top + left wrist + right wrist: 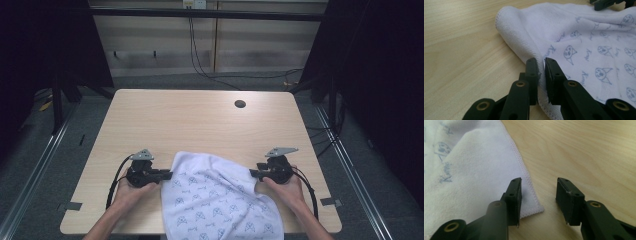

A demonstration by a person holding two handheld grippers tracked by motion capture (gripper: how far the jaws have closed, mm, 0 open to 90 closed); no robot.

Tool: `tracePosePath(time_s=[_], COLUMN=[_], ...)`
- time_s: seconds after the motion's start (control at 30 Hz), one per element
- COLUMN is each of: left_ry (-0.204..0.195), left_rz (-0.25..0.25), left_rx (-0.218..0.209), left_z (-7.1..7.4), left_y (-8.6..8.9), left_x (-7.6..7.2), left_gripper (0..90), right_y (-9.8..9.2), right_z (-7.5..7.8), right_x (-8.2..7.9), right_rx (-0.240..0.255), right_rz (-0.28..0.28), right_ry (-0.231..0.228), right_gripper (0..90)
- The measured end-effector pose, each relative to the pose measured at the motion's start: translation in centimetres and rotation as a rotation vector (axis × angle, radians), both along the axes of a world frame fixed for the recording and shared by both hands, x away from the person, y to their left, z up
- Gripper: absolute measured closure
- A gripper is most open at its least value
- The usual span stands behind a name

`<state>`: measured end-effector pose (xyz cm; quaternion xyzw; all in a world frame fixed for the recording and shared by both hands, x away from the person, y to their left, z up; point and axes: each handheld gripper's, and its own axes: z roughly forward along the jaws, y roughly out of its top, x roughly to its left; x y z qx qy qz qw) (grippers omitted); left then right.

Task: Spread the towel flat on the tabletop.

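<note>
The white printed towel [220,200] lies rumpled on the near middle of the desk [200,120]; the left gripper [541,65] has its jaws narrowly parted around the towel's left hem, seemingly barely pinching; the right gripper [538,188], at the right corner, stands open, holding nothing
</note>
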<state>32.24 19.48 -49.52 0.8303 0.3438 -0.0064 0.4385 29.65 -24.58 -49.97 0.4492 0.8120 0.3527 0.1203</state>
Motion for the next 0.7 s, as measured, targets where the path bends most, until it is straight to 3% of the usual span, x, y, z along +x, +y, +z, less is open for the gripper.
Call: tracePosePath(time_s=[0.03,0.07,0.13,0.2,0.33,0.47,0.53,0.6,0.7], left_ry=[-0.001,-0.001,-0.008,-0.014,-0.029,-0.041,-0.053,-0.052,-0.058], left_rz=[0.0,0.002,0.003,0.009,0.014,-0.001,0.0,0.006,0.018], left_rx=[-0.002,-0.007,-0.019,-0.021,-0.029,-0.026,-0.019,-0.023,-0.032], left_z=[0.1,0.1,0.2,0.3,0.6,0.8,0.8,0.8,1.0], left_y=[0.0,-0.1,-0.2,-0.2,-0.7,-1.5,-1.8,-1.9,-2.1], left_x=[0.0,0.0,0.2,0.3,0.6,0.6,0.5,0.6,0.8], left_gripper=[81.3,81.3,81.3,81.3,81.3,81.3,81.3,81.3,81.3], right_y=[0.2,0.4,0.5,0.4,-1.2,-2.8,-3.5,-3.5,-3.0], right_z=[-0.1,0.0,0.0,0.1,0.8,2.0,2.6,3.1,3.4], right_x=[-0.2,-0.2,-0.1,0.3,2.0,4.3,5.1,5.4,5.0], right_rx=[-0.015,-0.042,-0.03,-0.041,0.008,0.027,0.106,0.093,0.102], right_rz=[0.008,0.019,0.028,0.021,-0.034,-0.108,-0.16,-0.188,-0.166], right_ry=[-0.02,-0.032,-0.024,-0.02,-0.028,-0.085,-0.106,-0.122,-0.108], right_gripper=[60.1,70.2,85.6,88.5,89.1,88.4,80.0,73.4,67.3])
